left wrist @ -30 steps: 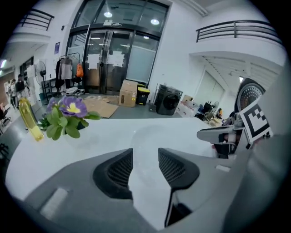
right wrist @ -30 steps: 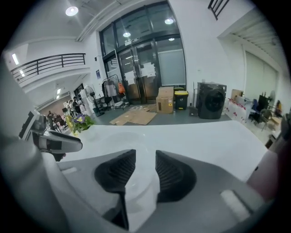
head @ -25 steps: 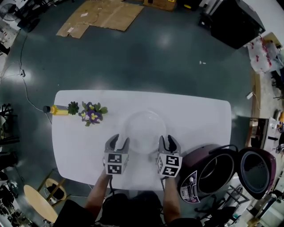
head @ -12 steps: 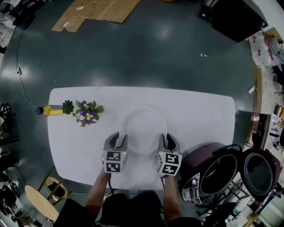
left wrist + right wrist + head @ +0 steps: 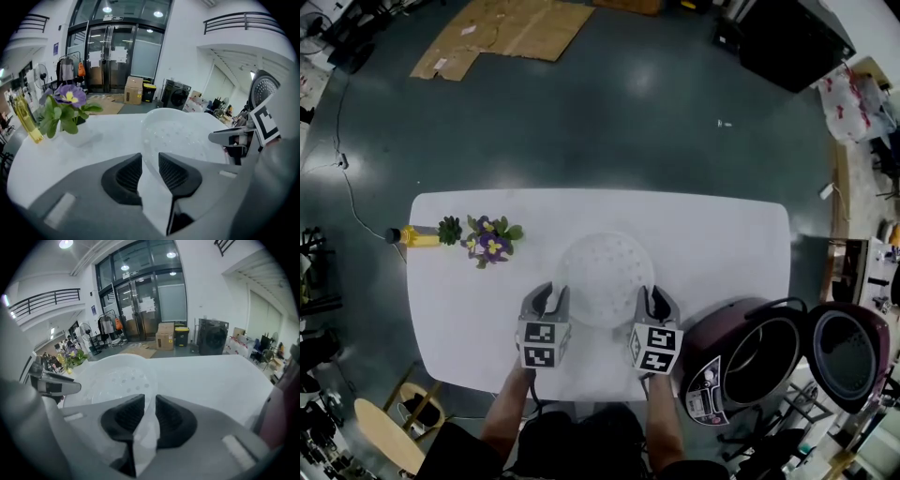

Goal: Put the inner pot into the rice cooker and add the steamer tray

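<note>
Nearest: left gripper [image 5: 551, 294] and right gripper [image 5: 657, 296] just closed, each clamped on an opposite rim of the steamer tray [image 5: 605, 274], mid white table [image 5: 722, 234]. The rice cooker [image 5: 748, 364] stands lid up by the near-right corner. The flowers [image 5: 492, 242] and yellow bottle [image 5: 416, 234] are by the left edge. Past the far edge is wide grey floor [image 5: 628, 122], then cardboard [image 5: 502, 30].

No legible text – rice cooker panel [image 5: 701, 401] print, door notices [image 5: 121, 57] too small.

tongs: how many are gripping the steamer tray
2: left tongs on the steamer tray's near-left rim, right tongs on its near-right rim; both have just been closing onto it.
</note>
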`<control>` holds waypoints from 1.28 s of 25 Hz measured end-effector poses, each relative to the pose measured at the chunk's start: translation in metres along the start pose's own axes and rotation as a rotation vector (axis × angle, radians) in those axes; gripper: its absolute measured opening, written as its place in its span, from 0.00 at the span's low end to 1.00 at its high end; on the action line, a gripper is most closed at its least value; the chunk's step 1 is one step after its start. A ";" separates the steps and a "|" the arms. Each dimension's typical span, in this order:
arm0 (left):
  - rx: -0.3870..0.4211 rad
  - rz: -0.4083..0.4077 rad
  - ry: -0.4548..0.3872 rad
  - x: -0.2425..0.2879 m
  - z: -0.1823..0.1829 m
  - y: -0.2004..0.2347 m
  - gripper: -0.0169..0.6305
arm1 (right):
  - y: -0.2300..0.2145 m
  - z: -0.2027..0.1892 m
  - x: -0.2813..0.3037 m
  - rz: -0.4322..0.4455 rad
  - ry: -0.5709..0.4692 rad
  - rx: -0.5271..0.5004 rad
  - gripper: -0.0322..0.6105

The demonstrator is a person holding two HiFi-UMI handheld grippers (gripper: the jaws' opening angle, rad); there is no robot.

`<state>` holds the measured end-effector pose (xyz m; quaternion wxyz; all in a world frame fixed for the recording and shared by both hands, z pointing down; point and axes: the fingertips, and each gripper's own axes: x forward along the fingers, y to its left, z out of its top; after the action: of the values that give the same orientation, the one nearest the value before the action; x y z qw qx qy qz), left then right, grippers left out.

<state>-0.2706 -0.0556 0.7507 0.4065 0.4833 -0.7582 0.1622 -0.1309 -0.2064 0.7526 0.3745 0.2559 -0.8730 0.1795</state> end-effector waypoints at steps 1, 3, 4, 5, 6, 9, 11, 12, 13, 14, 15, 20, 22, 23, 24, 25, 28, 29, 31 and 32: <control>0.009 0.001 -0.011 -0.004 0.004 -0.001 0.21 | 0.000 0.004 -0.005 -0.003 -0.013 -0.002 0.17; 0.022 0.001 -0.036 -0.013 0.012 -0.003 0.21 | 0.001 0.013 -0.017 -0.009 -0.043 -0.006 0.17; 0.027 0.000 -0.051 -0.019 0.016 -0.005 0.21 | 0.002 0.018 -0.024 -0.012 -0.060 -0.009 0.17; 0.028 0.000 -0.063 -0.024 0.020 -0.006 0.21 | 0.003 0.023 -0.031 -0.015 -0.076 -0.011 0.17; 0.032 -0.001 -0.073 -0.030 0.024 -0.008 0.21 | 0.005 0.028 -0.038 -0.018 -0.090 -0.012 0.17; 0.061 -0.004 -0.102 -0.048 0.036 -0.010 0.21 | 0.009 0.041 -0.060 -0.027 -0.133 -0.016 0.17; 0.078 -0.010 -0.129 -0.060 0.046 -0.015 0.21 | 0.009 0.051 -0.075 -0.037 -0.166 -0.016 0.17; 0.089 -0.012 -0.150 -0.067 0.054 -0.018 0.21 | 0.009 0.056 -0.083 -0.042 -0.183 -0.015 0.17; 0.102 -0.012 -0.172 -0.075 0.062 -0.021 0.21 | 0.009 0.060 -0.091 -0.048 -0.198 -0.015 0.17; 0.115 -0.012 -0.189 -0.082 0.069 -0.024 0.21 | 0.009 0.065 -0.099 -0.054 -0.213 -0.015 0.17; 0.125 -0.015 -0.204 -0.089 0.076 -0.027 0.21 | 0.008 0.069 -0.107 -0.059 -0.228 -0.014 0.17; 0.174 -0.048 -0.280 -0.119 0.104 -0.048 0.21 | 0.000 0.089 -0.149 -0.097 -0.307 -0.003 0.17; 0.192 -0.062 -0.303 -0.128 0.111 -0.058 0.21 | -0.004 0.092 -0.165 -0.113 -0.333 0.002 0.17; 0.201 -0.070 -0.313 -0.132 0.114 -0.062 0.21 | -0.006 0.093 -0.172 -0.123 -0.345 0.004 0.17; 0.211 -0.078 -0.324 -0.135 0.117 -0.067 0.21 | -0.008 0.094 -0.179 -0.134 -0.356 0.007 0.17; 0.222 -0.087 -0.335 -0.137 0.119 -0.072 0.21 | -0.011 0.094 -0.185 -0.145 -0.367 0.011 0.17; 0.254 -0.122 -0.359 -0.144 0.129 -0.090 0.21 | -0.021 0.095 -0.206 -0.179 -0.399 0.028 0.17; 0.259 -0.138 -0.362 -0.147 0.132 -0.098 0.21 | -0.026 0.096 -0.215 -0.189 -0.409 0.035 0.17; 0.270 -0.171 -0.363 -0.153 0.139 -0.117 0.20 | -0.037 0.097 -0.235 -0.211 -0.427 0.050 0.17; 0.276 -0.187 -0.363 -0.157 0.141 -0.126 0.20 | -0.043 0.098 -0.245 -0.224 -0.435 0.057 0.17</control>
<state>-0.1948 -0.1125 0.5239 0.2068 0.6236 -0.7415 0.1364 -0.0169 -0.2134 0.5112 0.1880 0.3940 -0.8939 0.1020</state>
